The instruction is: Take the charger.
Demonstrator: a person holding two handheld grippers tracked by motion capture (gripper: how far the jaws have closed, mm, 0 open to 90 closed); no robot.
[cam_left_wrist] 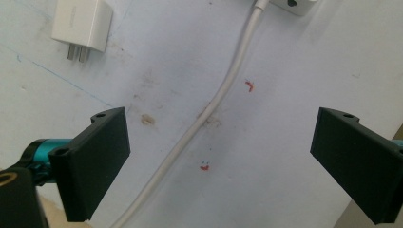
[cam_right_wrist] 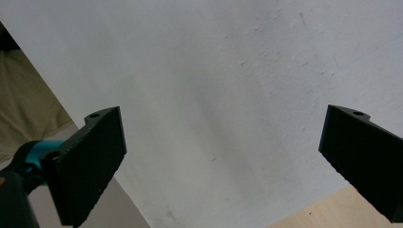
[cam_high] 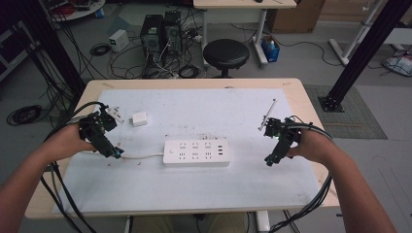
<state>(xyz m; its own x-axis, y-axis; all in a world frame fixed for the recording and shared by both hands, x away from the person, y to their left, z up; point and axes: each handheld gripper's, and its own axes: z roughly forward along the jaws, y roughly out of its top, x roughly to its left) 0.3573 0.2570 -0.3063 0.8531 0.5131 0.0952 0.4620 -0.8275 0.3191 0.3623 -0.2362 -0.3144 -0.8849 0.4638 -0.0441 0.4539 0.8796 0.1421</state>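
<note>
Both grippers hover open over the white mat, either side of a white rectangular plastic power strip (cam_high: 196, 152).

The power strip lies at the mat's centre, its white round cord (cam_high: 141, 156) running out toward 9 o'clock and passing under the left gripper (cam_high: 115, 153), whose jaws stand wide apart with nothing between them but the cord lying loose on the mat below. A small white cube charger plug (cam_high: 139, 118) rests at 11 o'clock from the strip, apart from it. The right gripper (cam_high: 268, 161) hangs at 3 o'clock, jaws wide and empty, near the mat's right edge. The white mat (cam_high: 194, 189) has bare room at 6 o'clock, short of the pale wooden table (cam_high: 301, 92) rim.
</note>
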